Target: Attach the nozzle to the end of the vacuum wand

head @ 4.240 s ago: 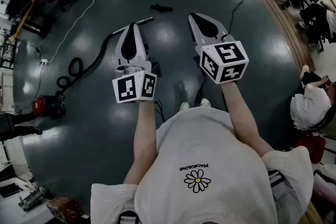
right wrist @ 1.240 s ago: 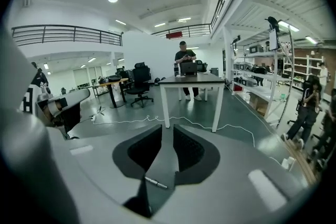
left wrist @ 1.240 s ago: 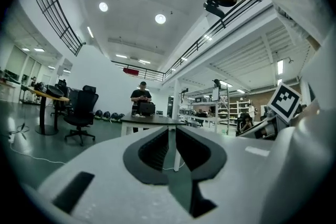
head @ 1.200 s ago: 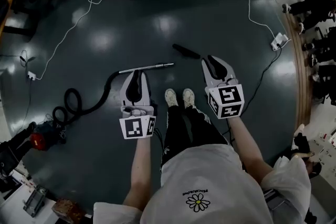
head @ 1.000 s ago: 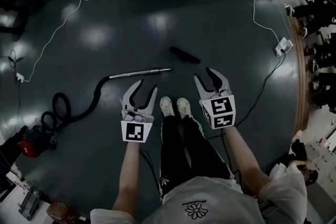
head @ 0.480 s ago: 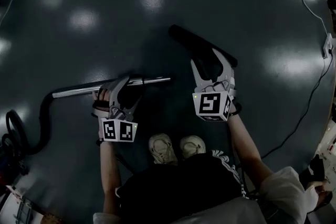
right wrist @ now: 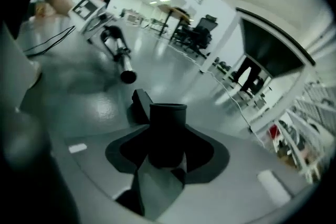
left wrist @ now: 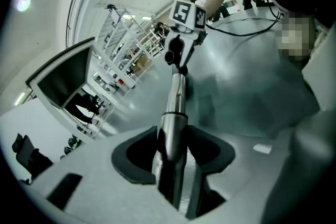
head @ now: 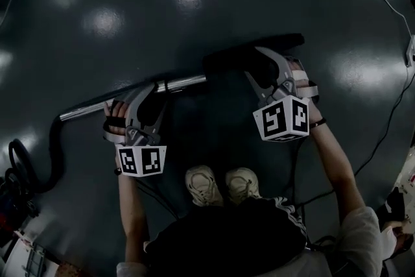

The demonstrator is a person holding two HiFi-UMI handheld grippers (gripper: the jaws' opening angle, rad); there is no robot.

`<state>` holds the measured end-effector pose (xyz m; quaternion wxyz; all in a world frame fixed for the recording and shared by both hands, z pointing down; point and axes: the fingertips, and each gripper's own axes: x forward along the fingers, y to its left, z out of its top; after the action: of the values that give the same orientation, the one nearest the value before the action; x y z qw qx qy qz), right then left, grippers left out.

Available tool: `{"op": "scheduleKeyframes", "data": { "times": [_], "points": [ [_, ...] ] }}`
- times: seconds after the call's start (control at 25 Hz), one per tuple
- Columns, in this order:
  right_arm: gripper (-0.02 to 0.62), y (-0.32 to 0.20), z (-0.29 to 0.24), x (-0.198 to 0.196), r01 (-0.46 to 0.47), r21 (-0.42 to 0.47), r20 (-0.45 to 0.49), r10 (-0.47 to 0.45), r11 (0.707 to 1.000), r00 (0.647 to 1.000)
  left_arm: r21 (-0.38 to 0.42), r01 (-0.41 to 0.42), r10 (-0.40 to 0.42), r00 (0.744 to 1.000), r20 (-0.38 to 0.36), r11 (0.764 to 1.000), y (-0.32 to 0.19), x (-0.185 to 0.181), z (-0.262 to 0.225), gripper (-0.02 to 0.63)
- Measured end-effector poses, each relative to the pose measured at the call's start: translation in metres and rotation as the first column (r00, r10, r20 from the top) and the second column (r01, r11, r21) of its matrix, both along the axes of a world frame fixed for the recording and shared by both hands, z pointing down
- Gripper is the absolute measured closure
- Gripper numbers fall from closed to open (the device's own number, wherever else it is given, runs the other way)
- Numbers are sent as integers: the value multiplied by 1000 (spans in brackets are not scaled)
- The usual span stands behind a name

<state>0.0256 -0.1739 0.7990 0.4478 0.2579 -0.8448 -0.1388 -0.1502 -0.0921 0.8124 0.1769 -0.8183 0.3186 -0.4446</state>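
Note:
In the head view, the silver vacuum wand runs from lower left up to the right. My left gripper is around its right part, jaws closing. In the left gripper view, the wand sits pinched between the pads of that gripper. The black nozzle lies in line with the wand's free end, close to it; whether they touch I cannot tell. My right gripper is closing on it. In the right gripper view, the nozzle's round socket stands between the pads, facing the wand's end.
A black hose curls from the wand's left end across the dark glossy floor. A thin cable trails at the right. The person's shoes are just below the two grippers. Racks and chairs stand far off.
The person has crouched to the floor. Since half a second ago both grippers have closed on their objects; the nozzle has swung round toward the wand's end, and the wand has tilted up at the right.

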Motion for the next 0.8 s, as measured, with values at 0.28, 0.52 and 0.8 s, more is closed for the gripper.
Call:
{"op": "scheduleKeyframes", "data": {
  "times": [0.28,0.52,0.8],
  "points": [
    [407,39,-20,-47,372,-121,-209,-390,920,897,85,-13,20,996,-82,996,4,19,-61,431],
    [408,55,-24,-56,325,-267,-106,-362,907,926,90,-45,49,998,-43,995,7,30,-59,431],
    [410,57,-35,-52,296,-249,-208,-349,922,914,70,-72,72,997,6,995,6,27,-53,433]
  ]
}}
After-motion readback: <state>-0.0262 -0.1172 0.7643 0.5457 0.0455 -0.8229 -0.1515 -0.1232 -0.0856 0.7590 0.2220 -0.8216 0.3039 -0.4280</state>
